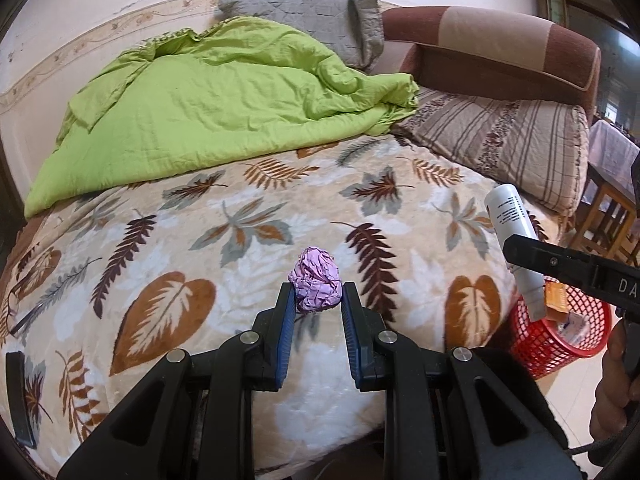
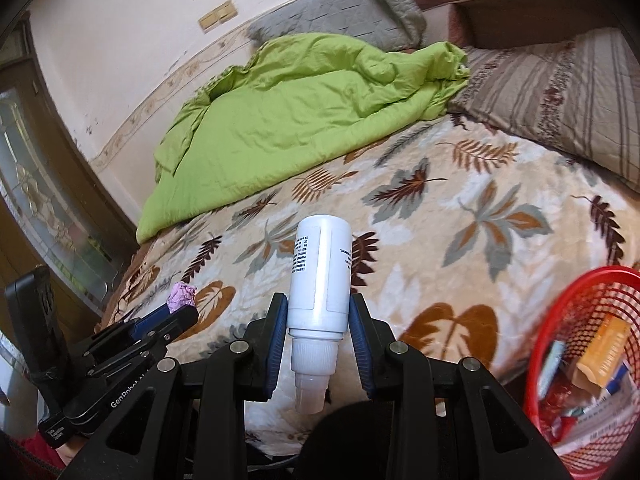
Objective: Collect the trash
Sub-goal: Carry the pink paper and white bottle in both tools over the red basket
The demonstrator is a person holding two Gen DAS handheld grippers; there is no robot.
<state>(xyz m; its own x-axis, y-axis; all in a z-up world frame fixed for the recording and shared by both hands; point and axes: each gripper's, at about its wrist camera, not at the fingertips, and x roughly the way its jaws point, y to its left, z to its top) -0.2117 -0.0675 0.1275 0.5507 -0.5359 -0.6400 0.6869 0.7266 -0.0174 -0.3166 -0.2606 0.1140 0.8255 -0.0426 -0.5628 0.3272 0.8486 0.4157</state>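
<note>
A crumpled purple paper ball (image 1: 316, 285) is pinched between the blue pads of my left gripper (image 1: 318, 294), just above the leaf-patterned blanket (image 1: 240, 240). The right wrist view shows that ball (image 2: 182, 296) at the tips of the left gripper (image 2: 176, 312), low on the left. My right gripper (image 2: 319, 308) is shut on a white plastic bottle (image 2: 320, 272), cap end pointing back at the camera. In the left wrist view the bottle (image 1: 514, 240) hangs over the bed's right edge, above a red mesh basket (image 1: 560, 340).
The red basket (image 2: 540, 360) beside the bed holds several wrappers and an orange pack. A rumpled green quilt (image 1: 224, 100), a grey pillow (image 1: 320, 12) and a striped pillow (image 1: 500, 140) lie at the bed's far side. A dark flat object (image 1: 18, 396) rests at the blanket's left edge.
</note>
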